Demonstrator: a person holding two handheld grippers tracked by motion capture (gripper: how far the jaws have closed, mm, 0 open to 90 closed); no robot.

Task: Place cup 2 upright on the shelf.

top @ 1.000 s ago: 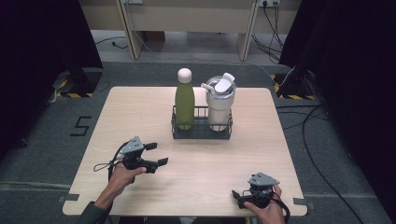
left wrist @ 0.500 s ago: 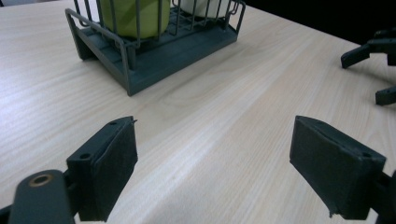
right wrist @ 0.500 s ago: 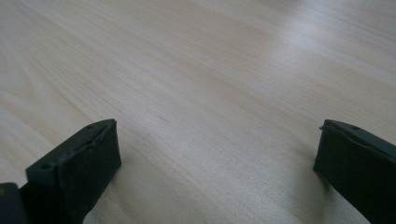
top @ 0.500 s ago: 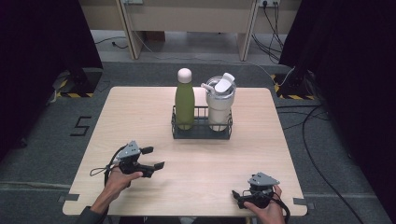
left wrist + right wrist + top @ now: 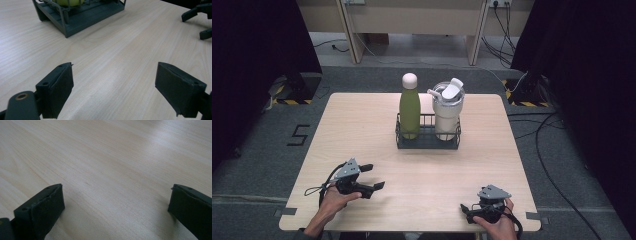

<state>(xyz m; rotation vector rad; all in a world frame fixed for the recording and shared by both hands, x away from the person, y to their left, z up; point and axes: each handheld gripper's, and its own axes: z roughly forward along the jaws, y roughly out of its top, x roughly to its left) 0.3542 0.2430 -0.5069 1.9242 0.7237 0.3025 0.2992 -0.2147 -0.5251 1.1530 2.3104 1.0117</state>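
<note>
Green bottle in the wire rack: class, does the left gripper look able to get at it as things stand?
Probably yes. The left gripper is open, and bare table lies between it and the green bottle, which stands on the near-left side of the rack, beside the white cup.

On the light wooden desk (image 5: 362, 130) a dark wire basket (image 5: 427, 141) stands near the far edge, holding a green bottle (image 5: 410, 107) with a pale cap on its left and a white lidded tumbler (image 5: 447, 110) on its right, both upright.
</note>
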